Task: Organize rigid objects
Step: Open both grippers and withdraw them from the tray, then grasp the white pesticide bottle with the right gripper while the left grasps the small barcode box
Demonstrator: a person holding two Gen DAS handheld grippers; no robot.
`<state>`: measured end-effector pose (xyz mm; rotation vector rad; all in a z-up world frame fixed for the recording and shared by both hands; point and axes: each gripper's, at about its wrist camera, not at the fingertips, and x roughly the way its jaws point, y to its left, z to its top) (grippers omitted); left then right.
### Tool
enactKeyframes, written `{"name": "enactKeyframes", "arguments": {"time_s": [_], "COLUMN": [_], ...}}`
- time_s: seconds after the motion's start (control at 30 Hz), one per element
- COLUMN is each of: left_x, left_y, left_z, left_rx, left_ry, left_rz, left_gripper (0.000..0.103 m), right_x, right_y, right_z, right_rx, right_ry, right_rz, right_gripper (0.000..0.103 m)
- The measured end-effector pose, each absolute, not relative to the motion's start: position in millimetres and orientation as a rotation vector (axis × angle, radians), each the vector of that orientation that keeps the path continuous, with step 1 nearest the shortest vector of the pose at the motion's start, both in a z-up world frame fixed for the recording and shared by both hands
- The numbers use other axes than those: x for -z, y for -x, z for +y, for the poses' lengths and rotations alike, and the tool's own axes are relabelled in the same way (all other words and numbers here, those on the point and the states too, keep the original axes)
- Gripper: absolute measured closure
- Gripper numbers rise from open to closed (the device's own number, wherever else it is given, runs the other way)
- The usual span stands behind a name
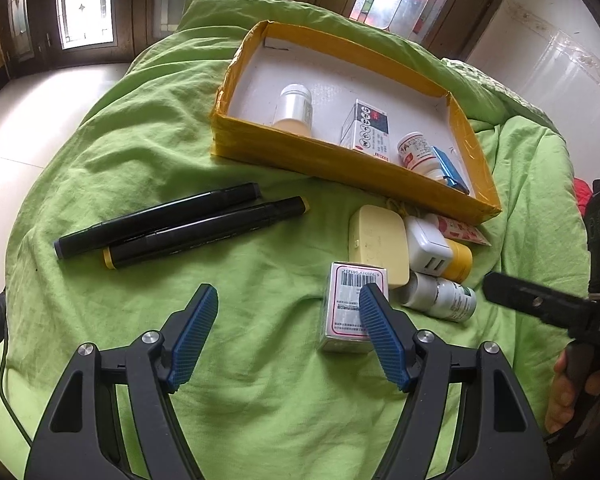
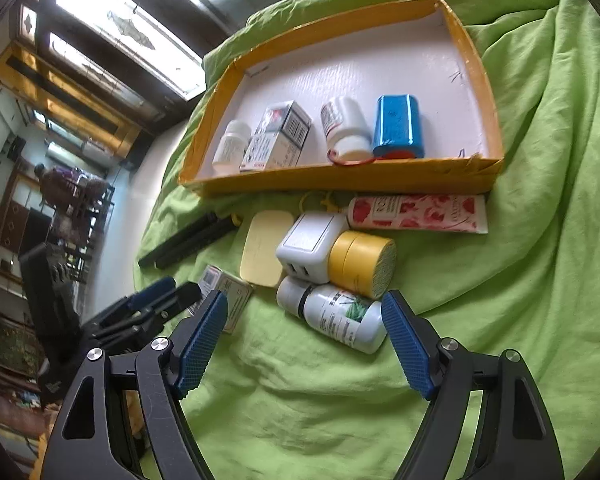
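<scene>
My left gripper [image 1: 289,296] is open above the green blanket, and its right finger overlaps a small barcode box [image 1: 346,304] lying there. My right gripper [image 2: 306,302] is open with a white bottle [image 2: 332,316] lying on its side between the fingertips, not pressed. Behind the bottle sit a white charger [image 2: 312,246], a yellow jar [image 2: 362,262], a pale yellow case [image 2: 262,248] and a floral tube [image 2: 416,212]. Two black markers [image 1: 180,224] lie to the left. The yellow tray [image 1: 320,160] holds two white bottles, a medicine box [image 1: 366,128] and a blue object [image 2: 398,126].
A rumpled green blanket [image 1: 260,400] covers the whole work surface and drops off to a pale tiled floor [image 1: 20,128] on the left. Dark wooden window frames stand behind the tray. A hand [image 1: 568,384] holding the right gripper enters from the right.
</scene>
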<state>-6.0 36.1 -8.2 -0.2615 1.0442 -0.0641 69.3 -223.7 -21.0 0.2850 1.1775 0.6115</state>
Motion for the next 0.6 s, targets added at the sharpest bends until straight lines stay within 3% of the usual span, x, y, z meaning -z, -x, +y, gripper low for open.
{"name": "enactKeyframes", "arguments": {"time_s": [0.07,0.17,0.43,0.6], "left_x": [8,6,5,5], "left_y": [6,7,8,8], "left_z": [39,45,45,41], "left_rx": [0.064,0.064,0.073,0.078], "left_ry": [0.279,0.308,0.306,0.291], "left_rz": [1.040,1.030,1.028,1.028], "left_gripper": [0.030,0.030,0.030,0.030], "right_x": [23,28,45,58], "right_y": [-68,-66,-62,-63], "right_z": [-218,-213,-187,-182], "right_rx": [-0.612,-0.611,-0.587,-0.544], "right_ry": [-0.254,-0.204,0.045,0.085], "right_rz": [1.179,1.185,1.206,1.235], "right_gripper": [0.042,0.048,0.050,0.058]}}
